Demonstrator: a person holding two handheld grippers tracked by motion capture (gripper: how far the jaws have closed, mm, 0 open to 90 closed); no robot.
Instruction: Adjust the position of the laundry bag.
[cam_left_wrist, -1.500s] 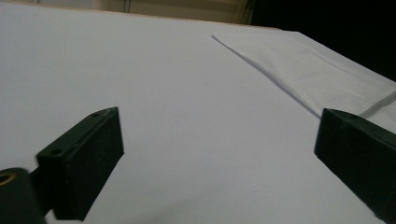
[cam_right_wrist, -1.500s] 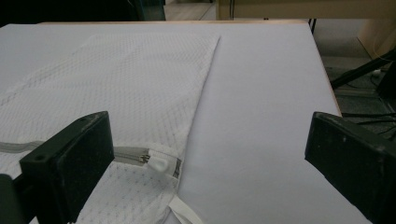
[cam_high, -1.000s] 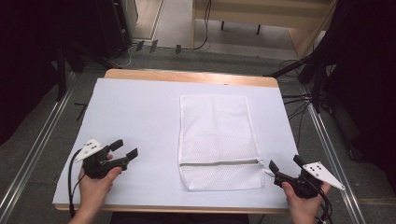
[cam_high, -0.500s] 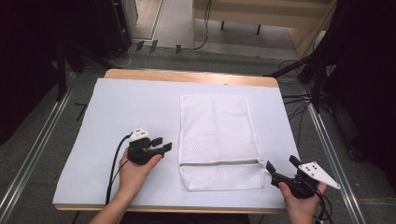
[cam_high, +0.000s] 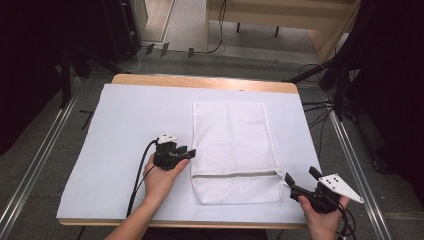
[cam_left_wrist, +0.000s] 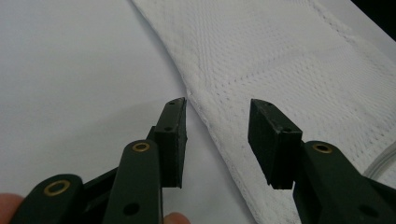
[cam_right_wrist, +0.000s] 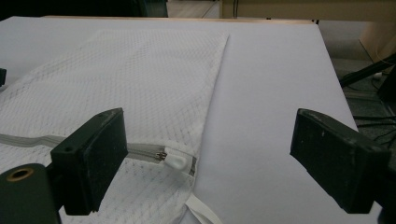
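Left gripper (cam_left_wrist: 217, 140), jaws parted, straddles the mesh bag (cam_high: 232, 145) edge. Right gripper (cam_right_wrist: 208, 158), jaws wide apart, faces the zipper pull (cam_right_wrist: 176, 161); a shallow bite may slip off the thin mesh

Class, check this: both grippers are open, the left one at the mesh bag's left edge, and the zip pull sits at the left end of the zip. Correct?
Not quite. The zip pull sits at the right end of the zip, near the right gripper, as the right gripper view shows. The left gripper is open at the mesh bag's left edge.

Overhead view; both close gripper views share the mesh bag (cam_high: 232, 150).
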